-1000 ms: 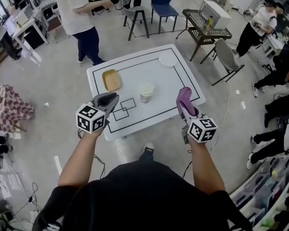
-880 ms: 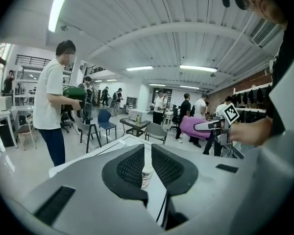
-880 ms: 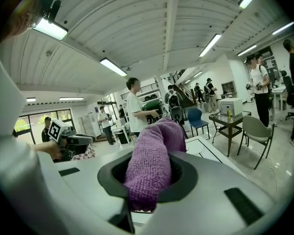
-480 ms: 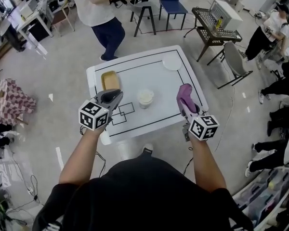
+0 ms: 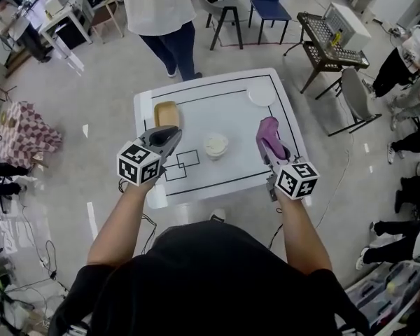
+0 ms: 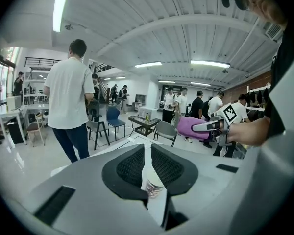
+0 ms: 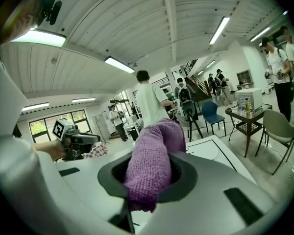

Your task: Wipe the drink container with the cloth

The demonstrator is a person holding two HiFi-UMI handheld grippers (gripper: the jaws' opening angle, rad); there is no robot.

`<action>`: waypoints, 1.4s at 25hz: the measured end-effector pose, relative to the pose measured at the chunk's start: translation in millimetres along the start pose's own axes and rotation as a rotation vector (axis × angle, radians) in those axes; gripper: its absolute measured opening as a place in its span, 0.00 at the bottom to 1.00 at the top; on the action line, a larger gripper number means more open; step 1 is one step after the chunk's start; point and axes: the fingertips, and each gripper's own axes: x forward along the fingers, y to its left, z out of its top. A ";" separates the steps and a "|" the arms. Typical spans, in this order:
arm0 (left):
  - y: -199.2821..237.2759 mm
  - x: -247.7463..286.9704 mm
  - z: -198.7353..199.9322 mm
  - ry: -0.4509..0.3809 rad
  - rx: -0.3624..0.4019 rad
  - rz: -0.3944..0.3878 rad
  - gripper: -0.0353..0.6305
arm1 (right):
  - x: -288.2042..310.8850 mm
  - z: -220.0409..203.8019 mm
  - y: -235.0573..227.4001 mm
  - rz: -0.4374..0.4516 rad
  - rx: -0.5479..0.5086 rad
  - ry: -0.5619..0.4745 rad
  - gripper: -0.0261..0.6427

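The drink container (image 5: 215, 145) is a white cup that stands upright near the middle of the white table (image 5: 238, 121). Through the left gripper view it shows past the jaws as the cup (image 6: 153, 187). My left gripper (image 5: 171, 136) hovers left of the cup, above the table's left part, jaws shut with nothing held (image 6: 147, 153). My right gripper (image 5: 267, 137) hovers right of the cup, shut on a purple cloth (image 5: 268, 130). In the right gripper view the cloth (image 7: 149, 163) bulges out of the jaws and hides their tips.
A yellow tray (image 5: 166, 113) lies at the table's far left and a white plate (image 5: 261, 96) at its far right corner. A person in a white shirt (image 5: 157, 5) stands just beyond the far-left corner. Chairs (image 5: 269, 5) and a rack (image 5: 332, 40) stand further back.
The person in white has walked closer to the table's far-left corner. Both grippers keep about the same places over the table, and the cloth stays in the right one.
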 end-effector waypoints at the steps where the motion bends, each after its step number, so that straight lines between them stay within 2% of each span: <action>1: 1.3 1.4 -1.1 0.006 -0.002 -0.002 0.15 | 3.5 0.5 0.8 0.006 0.000 0.004 0.17; 8: 4.8 9.7 -26.0 0.051 0.010 -0.066 0.16 | 27.5 -8.0 24.8 0.054 -0.014 0.044 0.17; 12: 6.0 27.1 -43.4 0.098 0.049 -0.142 0.22 | 50.3 -10.6 39.7 0.085 -0.024 0.081 0.17; 18: -8.0 59.1 -73.4 0.184 0.158 -0.263 0.35 | 77.5 -22.3 58.8 0.144 -0.015 0.148 0.17; 22: -7.2 84.0 -102.3 0.243 0.227 -0.301 0.50 | 103.3 -38.7 70.8 0.199 -0.002 0.208 0.17; 25: -8.5 102.3 -123.2 0.297 0.285 -0.327 0.58 | 121.0 -48.0 81.3 0.250 0.013 0.244 0.16; 32: -14.3 136.7 -141.0 0.341 0.410 -0.346 0.61 | 150.3 -70.9 97.5 0.390 0.063 0.350 0.16; 35: -14.4 144.0 -149.2 0.355 0.447 -0.366 0.61 | 164.3 -88.4 100.6 0.414 0.072 0.411 0.16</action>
